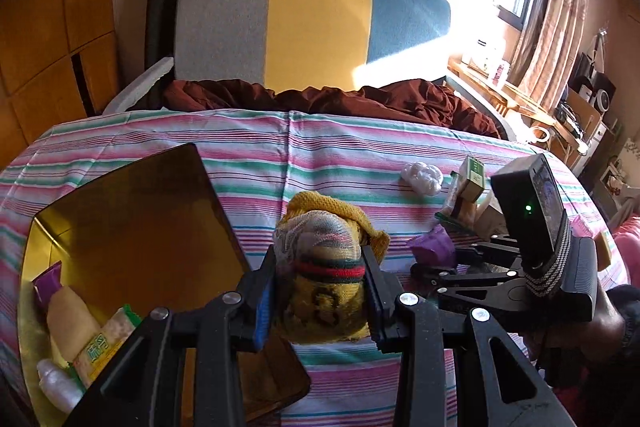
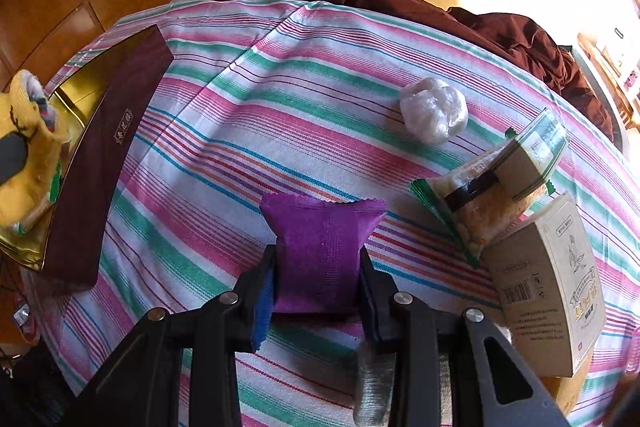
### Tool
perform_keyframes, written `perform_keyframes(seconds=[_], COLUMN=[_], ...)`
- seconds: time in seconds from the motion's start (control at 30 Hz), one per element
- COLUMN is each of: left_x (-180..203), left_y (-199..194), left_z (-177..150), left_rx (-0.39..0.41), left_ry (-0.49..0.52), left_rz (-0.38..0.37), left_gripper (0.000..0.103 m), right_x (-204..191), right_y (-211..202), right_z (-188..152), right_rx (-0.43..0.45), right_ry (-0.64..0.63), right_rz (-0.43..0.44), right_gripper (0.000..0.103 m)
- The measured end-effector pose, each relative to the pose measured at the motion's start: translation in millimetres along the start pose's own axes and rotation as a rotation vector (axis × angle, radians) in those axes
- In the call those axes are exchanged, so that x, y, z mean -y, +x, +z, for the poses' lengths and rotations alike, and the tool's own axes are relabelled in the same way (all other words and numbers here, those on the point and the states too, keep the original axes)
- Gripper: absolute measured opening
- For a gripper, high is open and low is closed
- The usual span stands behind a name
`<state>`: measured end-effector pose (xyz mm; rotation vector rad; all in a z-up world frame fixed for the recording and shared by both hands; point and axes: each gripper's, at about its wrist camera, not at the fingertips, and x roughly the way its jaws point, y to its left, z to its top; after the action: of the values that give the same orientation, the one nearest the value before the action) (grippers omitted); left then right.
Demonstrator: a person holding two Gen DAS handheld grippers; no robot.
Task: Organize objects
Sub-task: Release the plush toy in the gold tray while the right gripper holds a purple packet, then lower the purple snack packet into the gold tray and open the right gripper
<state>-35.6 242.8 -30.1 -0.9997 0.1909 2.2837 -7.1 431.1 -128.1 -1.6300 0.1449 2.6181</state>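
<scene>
My left gripper point(image 1: 320, 285) is shut on a rolled yellow sock point(image 1: 324, 267) with a red and green band, held above the striped bedsheet beside a gold-lined box point(image 1: 132, 227). The box holds a purple packet point(image 1: 48, 283), a green snack packet point(image 1: 100, 347) and a white wad point(image 1: 56, 383). My right gripper point(image 2: 318, 279) is shut on a purple snack packet point(image 2: 322, 247) just above the sheet; it also shows in the left wrist view point(image 1: 434, 247). The sock appears at the left edge of the right wrist view point(image 2: 28, 147).
On the striped sheet point(image 2: 248, 99) lie a white plastic wad point(image 2: 434, 109), a green-edged snack packet point(image 2: 480, 195) and two small cartons point(image 2: 552, 291) at the right. The box's dark lid point(image 2: 104, 155) lies at the left. A crumpled maroon blanket point(image 1: 360, 99) and striped headboard are behind.
</scene>
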Motion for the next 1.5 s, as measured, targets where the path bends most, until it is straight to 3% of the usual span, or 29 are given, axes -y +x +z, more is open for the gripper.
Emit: perform_keyframes(seconds=[0.33, 0.57, 0.73, 0.97, 1.13, 1.5], left_x=[-123, -209, -246, -267, -265, -223], left_y=[-24, -14, -1, 18, 10, -42], left_z=[1, -1, -3, -3, -7, -32], left_rx=[0.039, 0.001, -0.024, -0.057, -0.036, 0.034], left_ry=[-0.151, -0.258, -0.311, -0.319, -0.325, -0.292], left_rz=[0.204, 0.319, 0.379, 0.429, 0.444, 0.406], left_gripper=[0.038, 0.038, 0.038, 0.048, 0.058, 0.059], right_x=[-7, -9, -11, -13, -12, -22], right_y=[1, 1, 1, 2, 1, -1], right_z=[0, -1, -2, -1, -1, -3], right_rx=[0.002, 0.005, 0.007, 0.009, 0.008, -0.002], right_ry=[-0.017, -0.02, -0.027, -0.032, -0.032, -0.022], right_rz=[-0.042, -0.06, -0.072, -0.08, -0.083, -0.129], right_gripper=[0.035, 0.035, 0.035, 0.035, 0.035, 0.035])
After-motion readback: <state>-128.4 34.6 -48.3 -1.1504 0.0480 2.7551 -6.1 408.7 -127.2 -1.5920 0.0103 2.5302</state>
